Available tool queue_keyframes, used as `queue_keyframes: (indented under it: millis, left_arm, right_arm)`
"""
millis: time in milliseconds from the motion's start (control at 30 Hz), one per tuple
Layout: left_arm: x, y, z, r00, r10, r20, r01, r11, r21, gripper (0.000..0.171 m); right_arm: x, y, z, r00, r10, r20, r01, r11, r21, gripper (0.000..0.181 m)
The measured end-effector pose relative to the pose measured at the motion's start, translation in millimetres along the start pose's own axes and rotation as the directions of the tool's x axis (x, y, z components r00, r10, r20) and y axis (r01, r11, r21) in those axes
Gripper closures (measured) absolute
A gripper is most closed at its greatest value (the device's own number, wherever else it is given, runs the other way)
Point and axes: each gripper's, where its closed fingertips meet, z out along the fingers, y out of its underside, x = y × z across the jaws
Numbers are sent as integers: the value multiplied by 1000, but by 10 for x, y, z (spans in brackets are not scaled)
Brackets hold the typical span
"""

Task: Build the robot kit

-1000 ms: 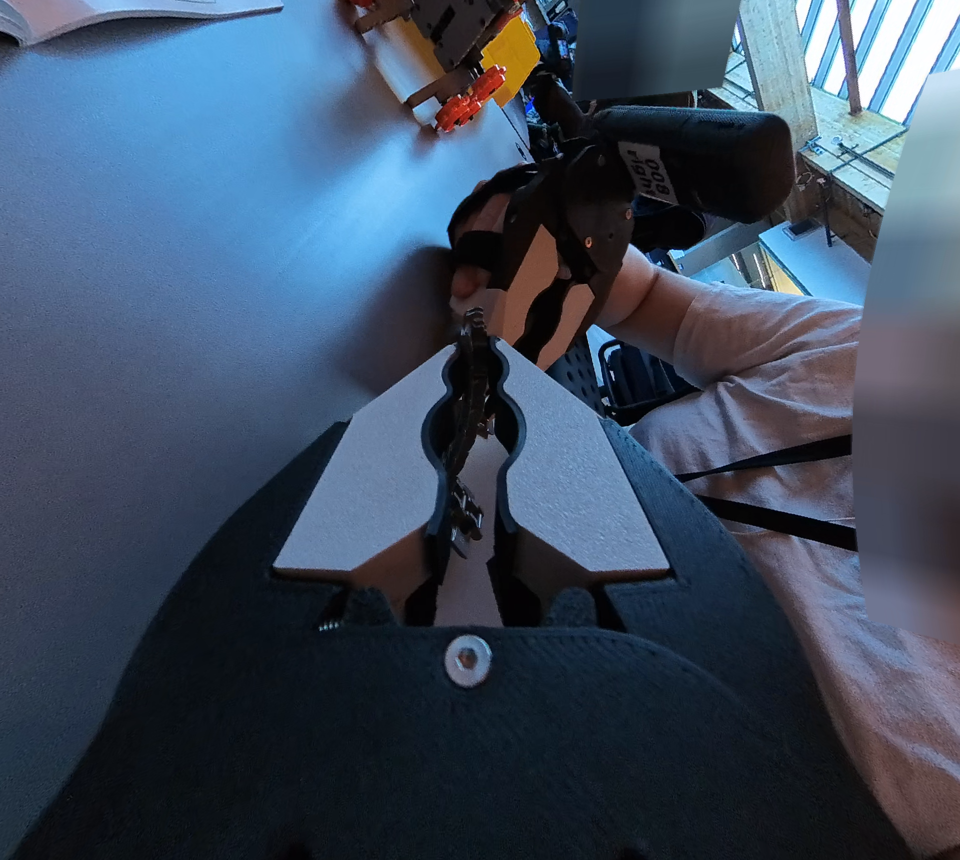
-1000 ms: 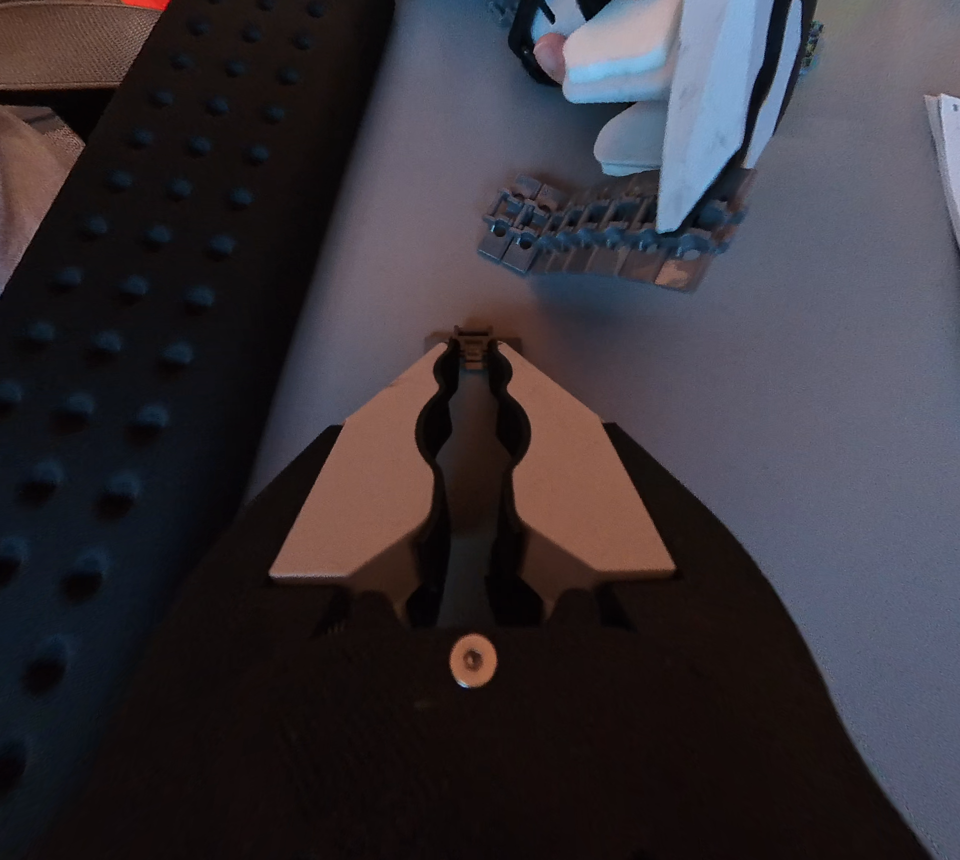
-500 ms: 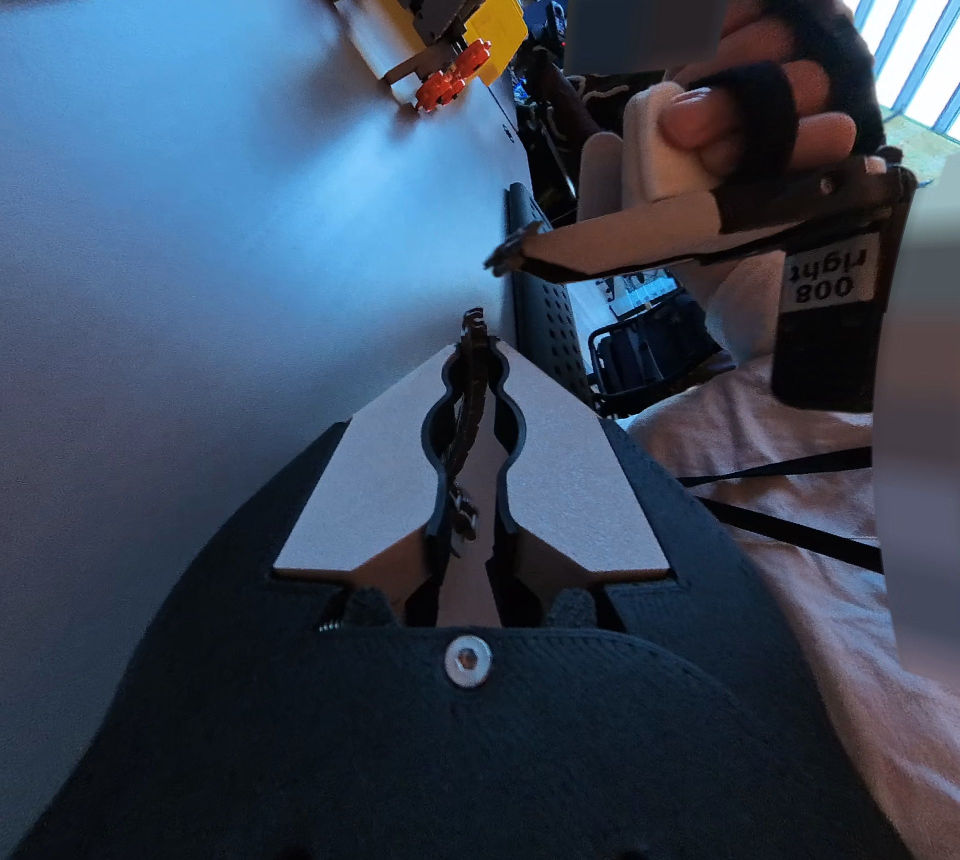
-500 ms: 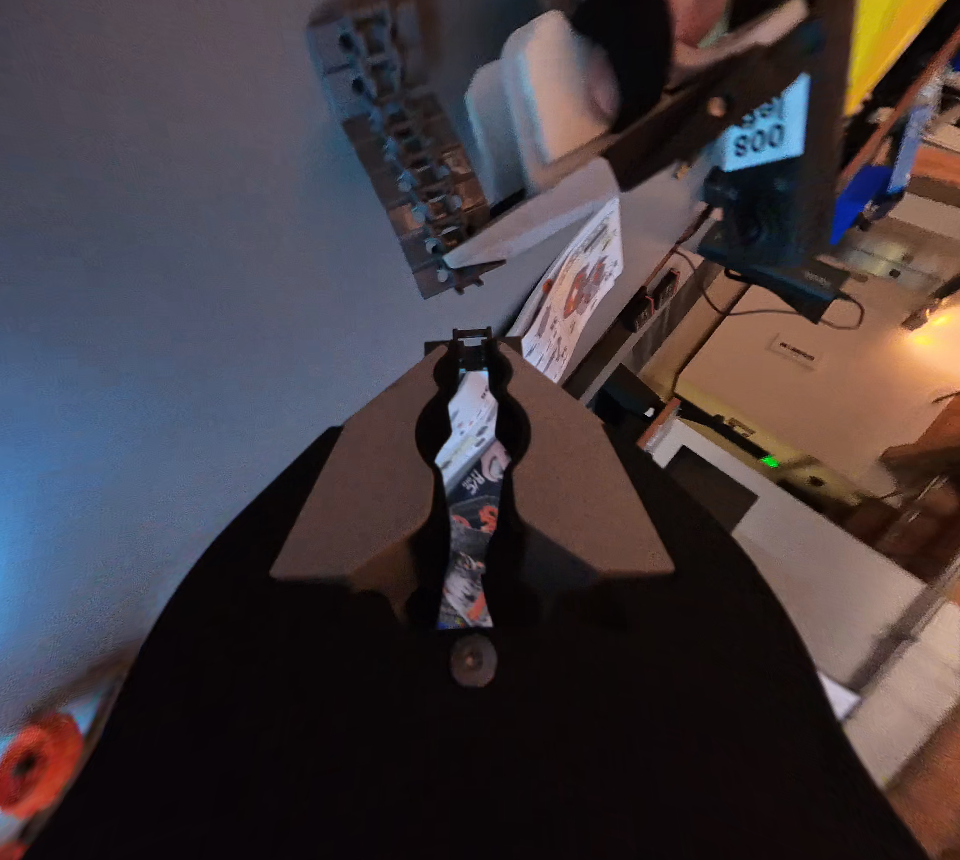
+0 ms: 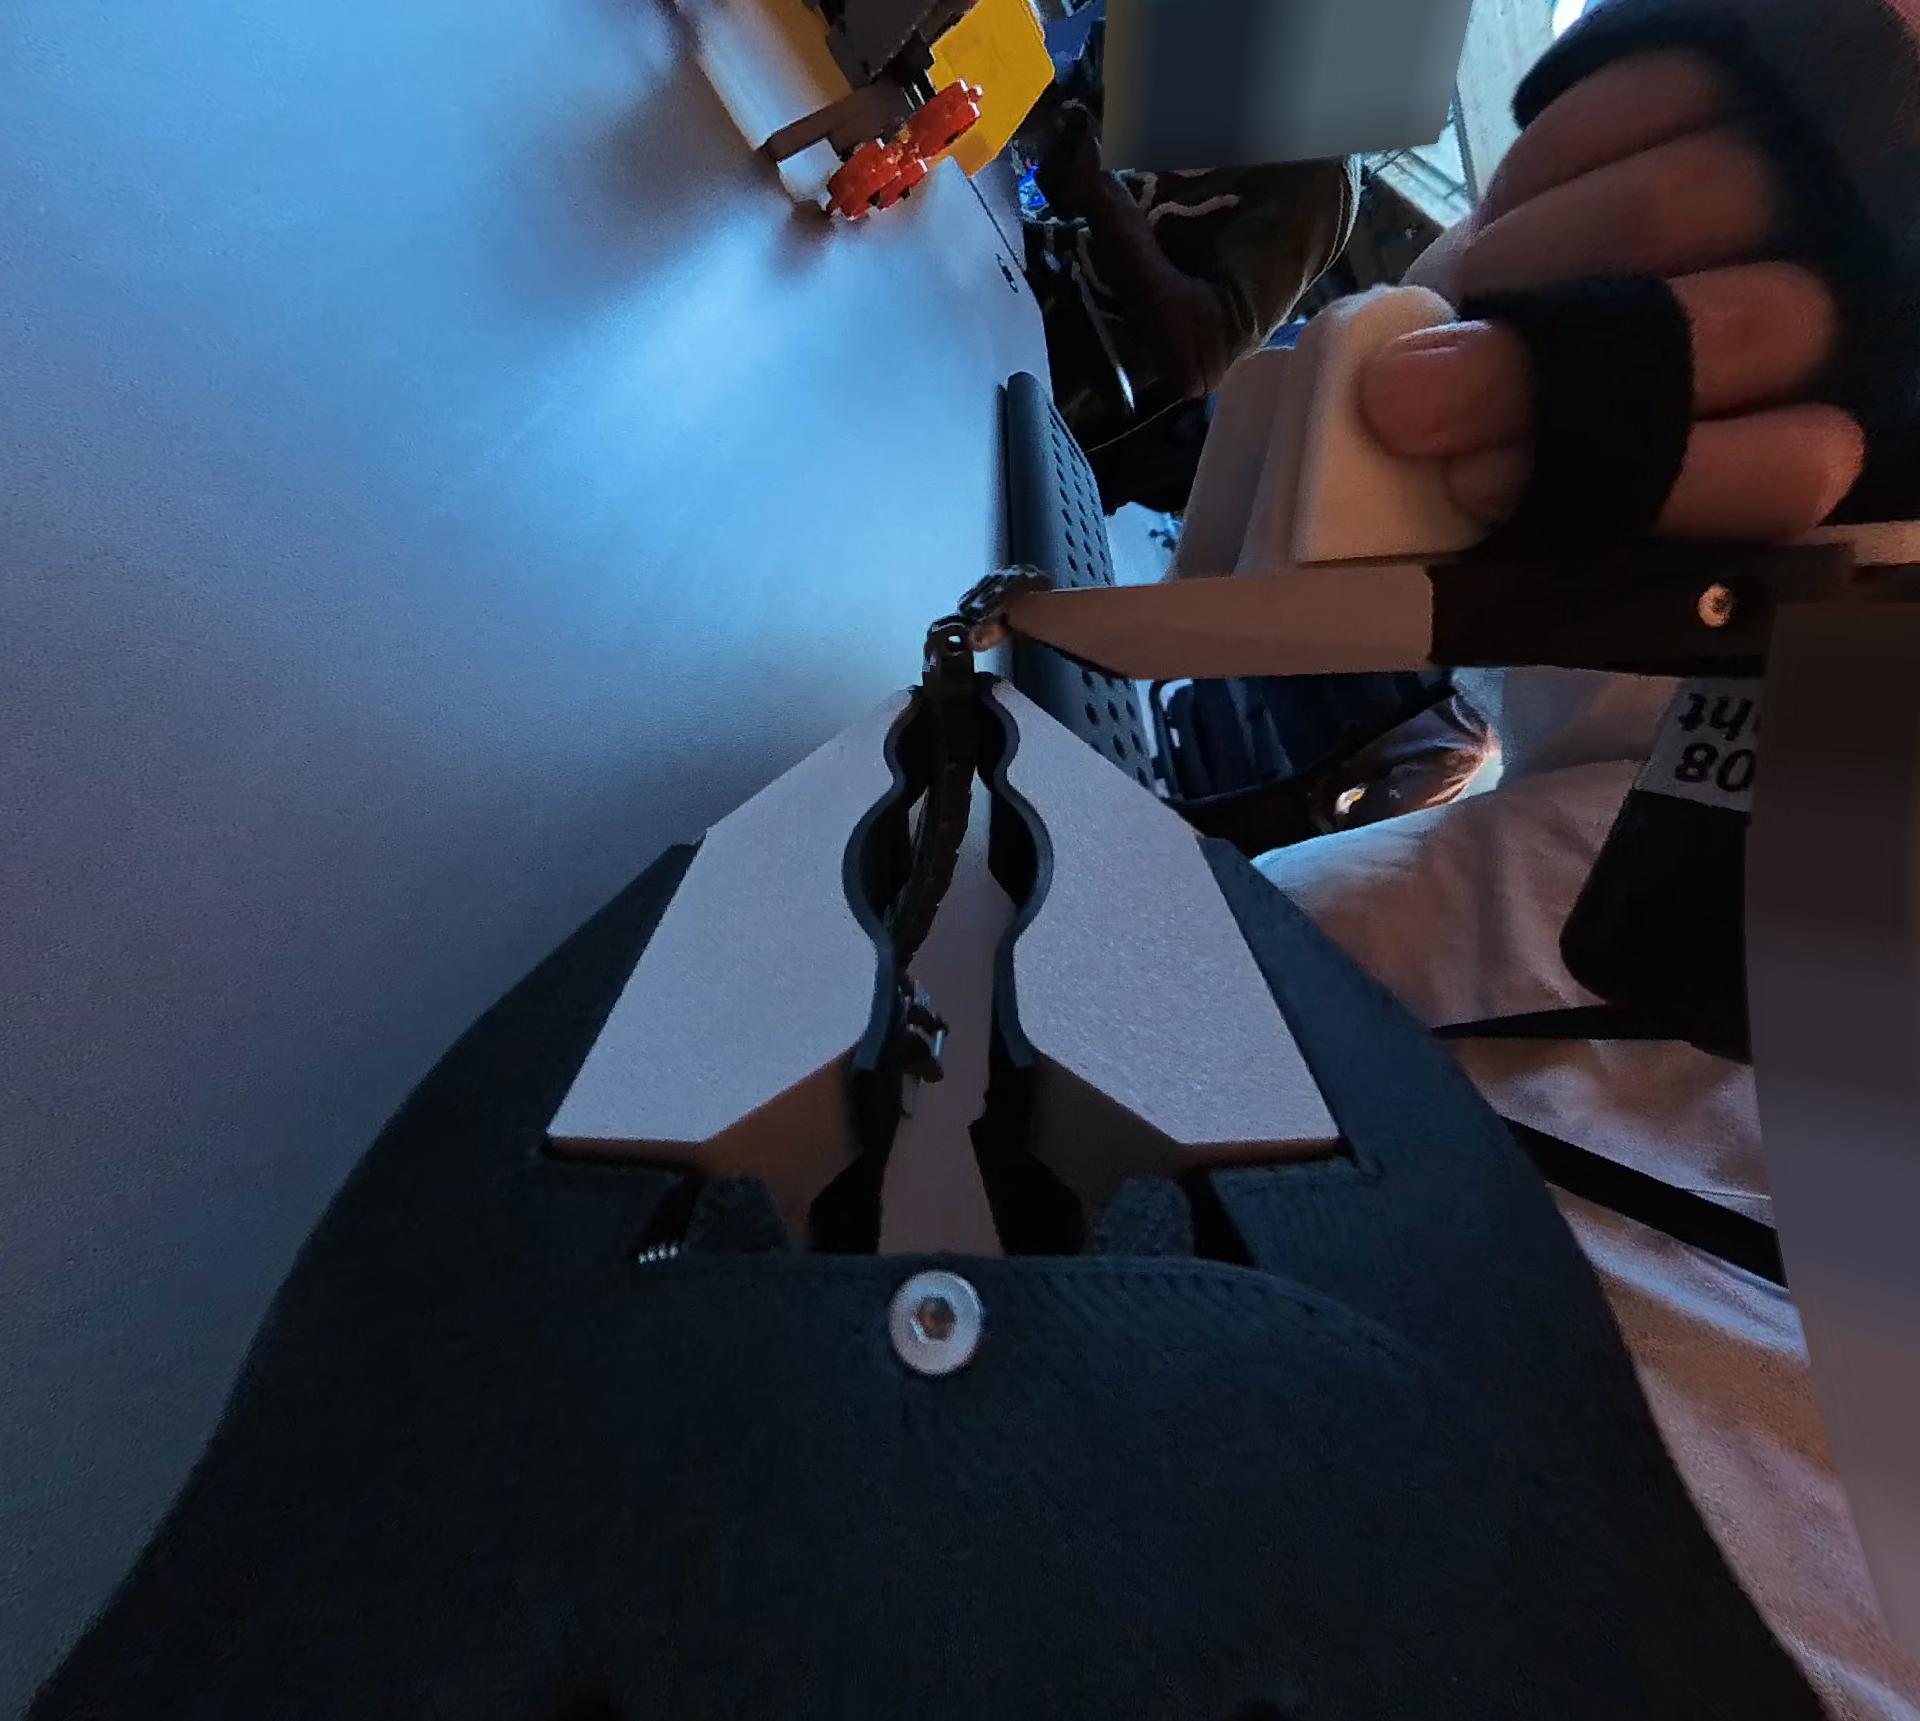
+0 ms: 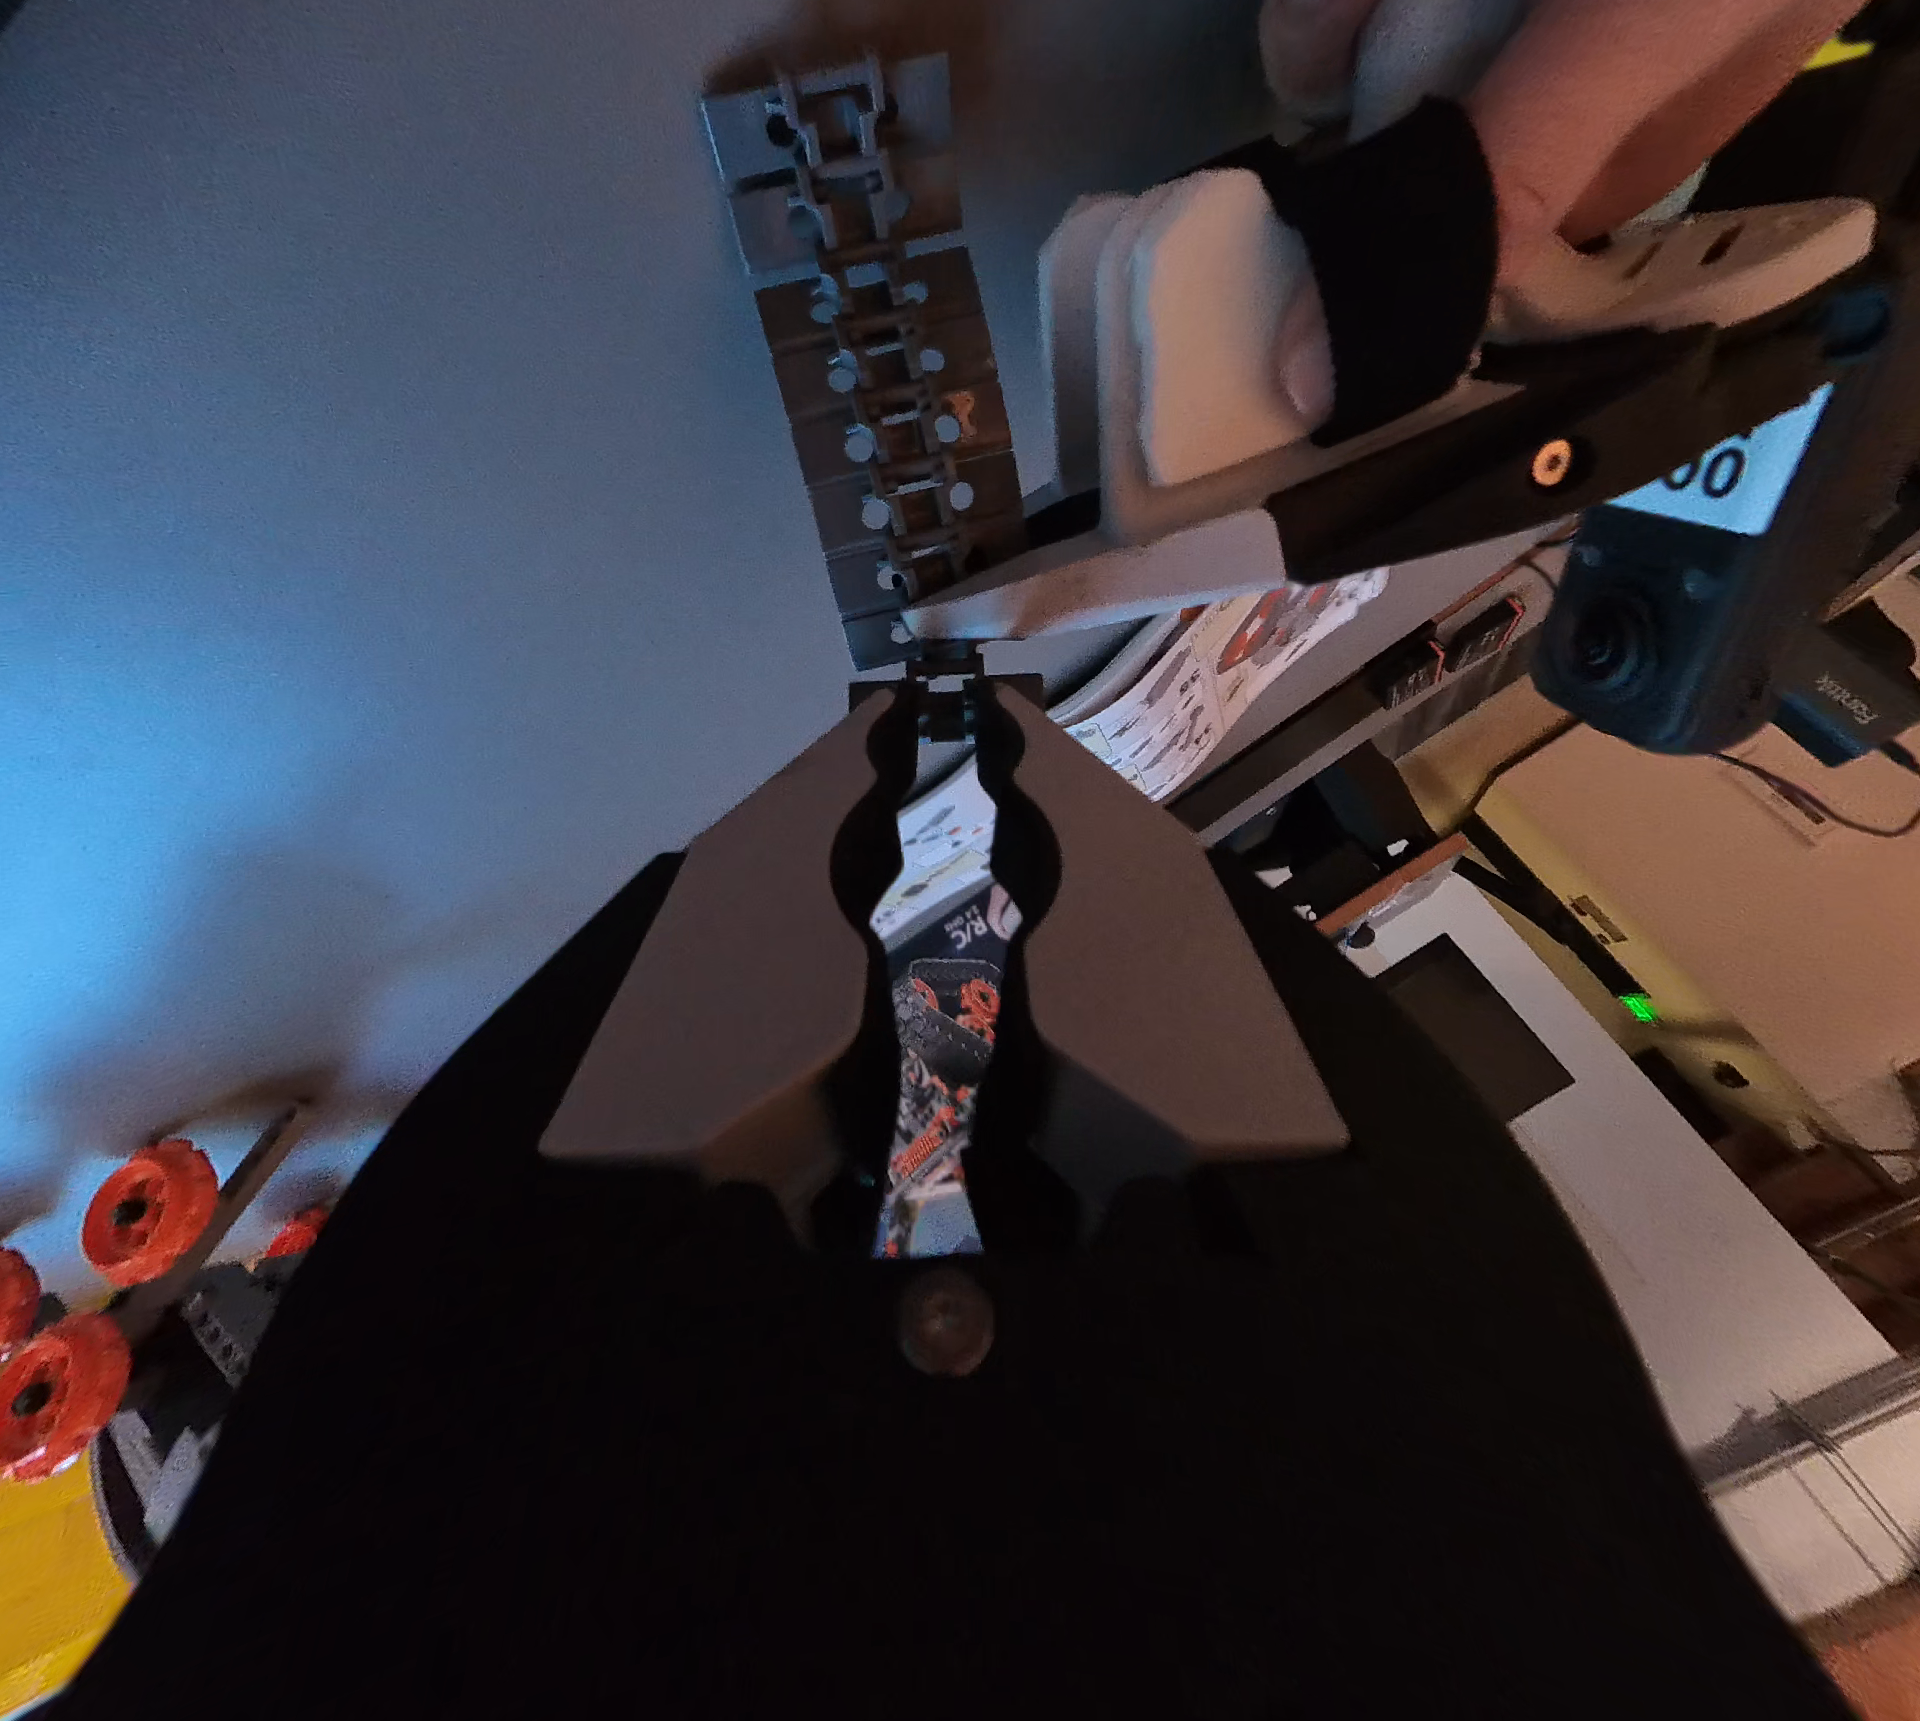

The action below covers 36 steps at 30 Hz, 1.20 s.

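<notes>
My left gripper [image 5: 951, 695] has its jaws clamped on 1 end of a grey track strip [image 6: 868, 341]. My right gripper [image 6: 943, 700] pinches a single track link [image 6: 940, 715] just below that end, in line with the strip's long axis, above the counter [image 5: 364, 424].

Grey plastic track links [image 6: 878, 383] — matt, ridged — over a smooth, faintly sheened table [image 6: 416, 321].

Each camera sits close behind its own fingers, rolled sideways, so the grey table [image 5: 416, 476] fills the left of both views. Both face each other across the same strip of track links [image 6: 883, 383], pinched just beyond each view's fingertips.
</notes>
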Motion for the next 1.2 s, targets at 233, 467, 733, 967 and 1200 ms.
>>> queue_keyframes:
  millis: [233, 467, 733, 967, 1200]
  left_arm:
    - [-41, 45, 15, 1000, -4, 25, 4, 1000, -28, 166]
    - [-63, 82, 27, 999, 32, 42, -29, 998, -54, 166]
    - [-113, 112, 66, 992, 80, 100, -73, 995, -73, 166]
    - [-108, 135, 82, 996, 37, 82, -31, 997, -76, 166]
    - [-106, 132, 77, 995, 54, 86, -48, 996, -74, 165]
  right_arm:
    - [-22, -37, 50, 996, -50, 71, 53, 997, -48, 172]
    - [-60, -72, 78, 981, -13, 193, 11, 1000, 9, 172]
    - [-117, -91, 107, 986, 16, 164, -4, 997, -73, 173]
    - [-157, -108, 150, 992, 48, 114, -39, 996, -79, 174]
    - [-146, -118, 143, 996, 67, 54, -66, 998, -23, 174]
